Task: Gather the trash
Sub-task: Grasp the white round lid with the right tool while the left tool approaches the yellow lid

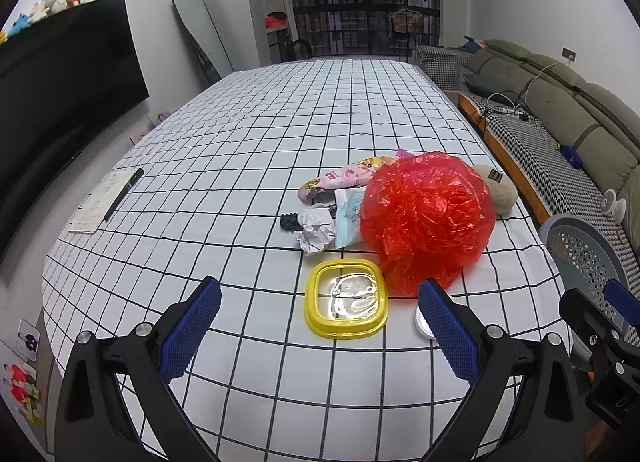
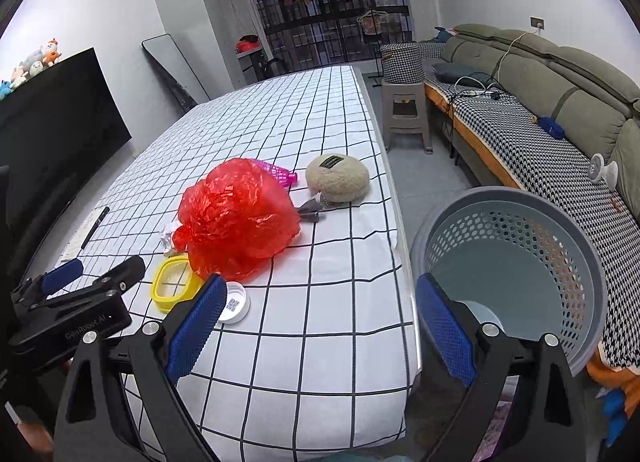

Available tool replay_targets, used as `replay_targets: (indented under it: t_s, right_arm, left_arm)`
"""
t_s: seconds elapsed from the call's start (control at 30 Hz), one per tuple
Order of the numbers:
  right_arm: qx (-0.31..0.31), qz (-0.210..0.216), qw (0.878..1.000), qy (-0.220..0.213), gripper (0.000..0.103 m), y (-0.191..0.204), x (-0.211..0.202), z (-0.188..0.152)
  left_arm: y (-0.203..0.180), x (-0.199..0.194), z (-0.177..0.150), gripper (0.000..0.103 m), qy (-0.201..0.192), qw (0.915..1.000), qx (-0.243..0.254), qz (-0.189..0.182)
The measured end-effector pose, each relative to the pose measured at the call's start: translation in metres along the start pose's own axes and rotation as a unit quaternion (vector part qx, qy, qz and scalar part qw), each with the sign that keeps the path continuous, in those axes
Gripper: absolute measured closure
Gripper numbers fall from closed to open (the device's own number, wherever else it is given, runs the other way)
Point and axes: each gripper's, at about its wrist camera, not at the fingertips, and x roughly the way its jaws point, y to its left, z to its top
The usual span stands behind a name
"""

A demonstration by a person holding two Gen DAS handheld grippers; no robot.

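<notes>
White cloth ruled with a black grid covers the long table (image 1: 280, 134), and the trash lies in a cluster toward its near right part. At the centre of that cluster sits a crumpled red plastic bag (image 1: 426, 222), puffed up and resting on the cloth. Touching its left side are a pale blue-and-white wrapper (image 1: 347, 218) and a wad of crumpled white paper (image 1: 316, 228), with a small black object (image 1: 289, 221) just beside the paper. Behind these lies a pink snack packet (image 1: 340, 178). In front of the bag, nearly touching its lower edge, a yellow-rimmed square lid (image 1: 346, 299) lies flat, and a small white round cap (image 2: 233, 304) lies on the cloth just to its right. Behind the bag, near the table's right edge, a beige fuzzy round pouch (image 2: 338, 177) rests beside a pink plastic piece (image 2: 280, 174).

Off the table's right side stands a grey perforated basket (image 2: 592, 262); a pale round item lies at its bottom.

Left gripper (image 1: 320, 328) hovers over the cloth with its blue-padded jaws spread wide and empty, the yellow lid showing between them. Right gripper (image 2: 318, 324) likewise has its jaws wide apart and holds nothing, positioned over the table's edge beside the basket.

Farther left on the table a black pen (image 1: 124, 193) lies on a sheet of paper (image 1: 96, 204). A dark television (image 1: 60, 94) stands at the left, a green sofa (image 2: 560, 74) at the right.
</notes>
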Motion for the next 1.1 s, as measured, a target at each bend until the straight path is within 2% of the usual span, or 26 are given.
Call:
replay_targets:
  t_s: [0.4, 0.6, 0.9, 1.1]
  right_arm:
    - [-0.030, 0.025, 0.998, 0.050, 0.012, 0.027, 0.035, -0.009]
    - [-0.056, 0.039, 0.994, 0.084, 0.012, 0.048, 0.057, -0.014]
    - [-0.088, 0.009, 0.989, 0.121, 0.013, 0.070, 0.089, -0.020]
    - [-0.116, -0.007, 0.986, 0.123, 0.014, 0.083, 0.098, -0.022]
  left_arm:
    - [0.045, 0.029, -0.014, 0.006, 0.032, 0.9984, -0.026, 0.038]
    - [0.061, 0.039, -0.016, 0.006, 0.038, 0.9976, -0.039, 0.043]
    - [0.073, 0.055, -0.019, 0.006, 0.055, 0.9965, -0.047, 0.040]
    - [0.079, 0.059, -0.019, 0.006, 0.062, 0.9961, -0.057, 0.027]
